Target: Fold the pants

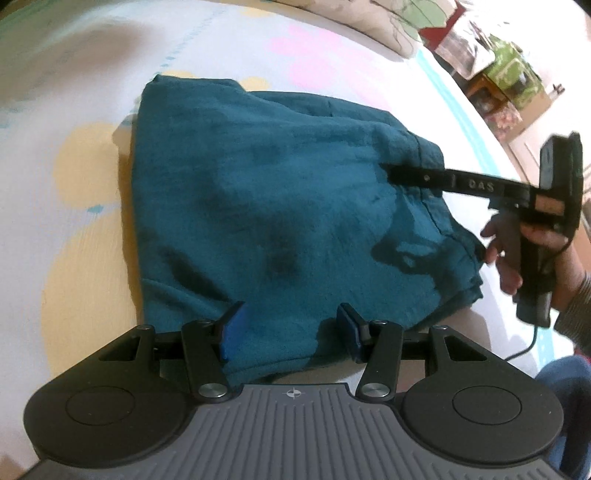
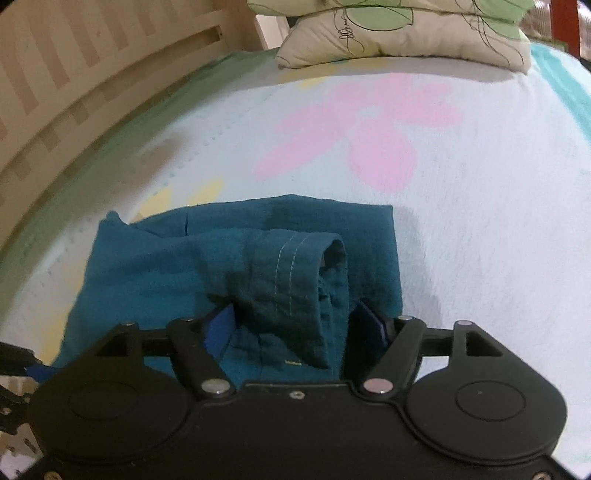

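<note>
Where the flowered bed sheet spreads pale across the bed, teal pants lie folded into a compact, roughly square stack near its middle, w/ soft creases on top.

Left wrist view: left gripper sits at the stack's near edge, blue-padded fingers spread wide, cloth lying between them but not pinched. Only this view shows the right gripper from outside: its fingers reach in from the right over the stack's right part, seen side-on so their gap can't be read here. The person's right hand grips its handle, striped cuff at the frame edge.

Right wrist view: right gripper fingers stand apart, a raised fold of stitched hem bunched between them; the cloth fills most of the gap, but whether the pads press it can't be told. Only this view shows that pale double stitching.

Around: a cream-and-green pillow at the bed's far end, a slatted wooden bed frame along the left in the right view, cluttered boxes past the bed in the left view. Each gripper body blocks the near part of the pants in its own view.
</note>
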